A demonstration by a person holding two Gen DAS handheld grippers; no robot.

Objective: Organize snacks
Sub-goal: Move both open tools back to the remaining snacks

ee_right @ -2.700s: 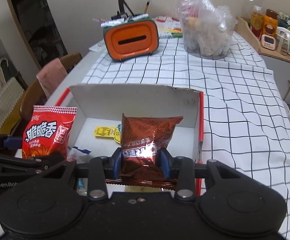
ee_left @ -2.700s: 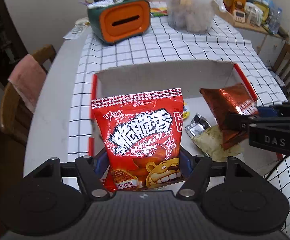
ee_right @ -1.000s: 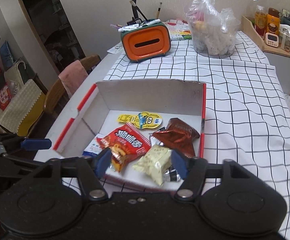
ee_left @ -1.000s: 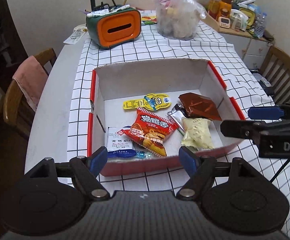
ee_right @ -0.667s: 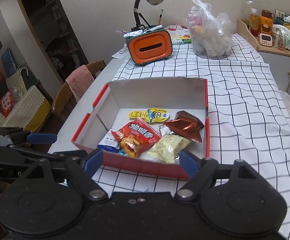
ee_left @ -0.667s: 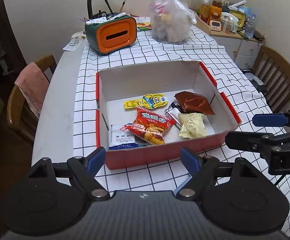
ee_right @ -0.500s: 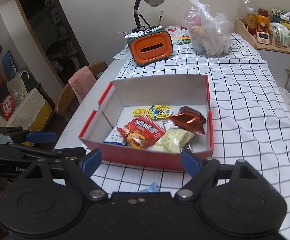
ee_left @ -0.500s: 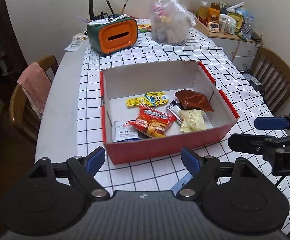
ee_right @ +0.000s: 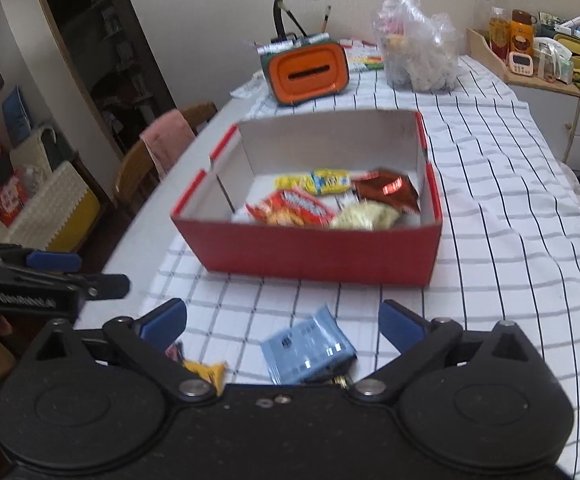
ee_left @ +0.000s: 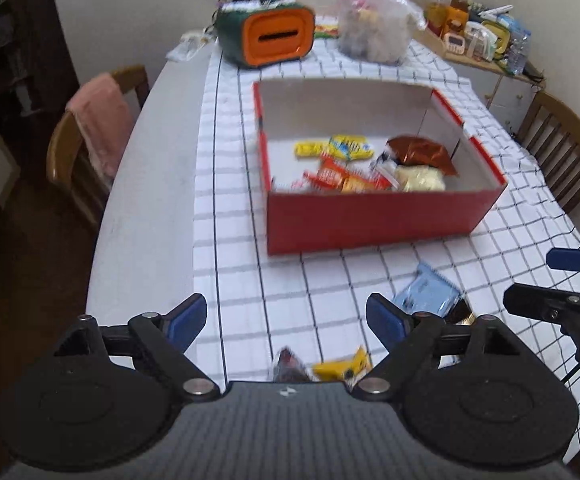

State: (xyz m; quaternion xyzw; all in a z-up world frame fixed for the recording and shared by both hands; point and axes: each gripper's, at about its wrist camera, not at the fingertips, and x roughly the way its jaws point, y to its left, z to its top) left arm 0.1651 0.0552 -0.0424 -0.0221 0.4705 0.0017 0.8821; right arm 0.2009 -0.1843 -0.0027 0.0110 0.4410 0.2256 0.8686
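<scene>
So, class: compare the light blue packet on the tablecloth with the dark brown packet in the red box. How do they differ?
The light blue packet lies outside the red box, on the cloth; the dark brown packet sits inside among other snacks. Blue is pale, brown dark and glossy. Both are small sealed snack packets.

Both grippers are matte black plastic. The left gripper [ee_left: 286, 320] has a ribbed grey-black body with a small white logo, two round black discs either side, silver pivot screws and blue-padded fingertips [ee_left: 184, 318]. The right gripper [ee_right: 282, 322] shows the same build — smooth black top, silver screws, blue pads [ee_right: 402, 326]. White lettering marks the left one's side, beside a bit of bare skin.
</scene>
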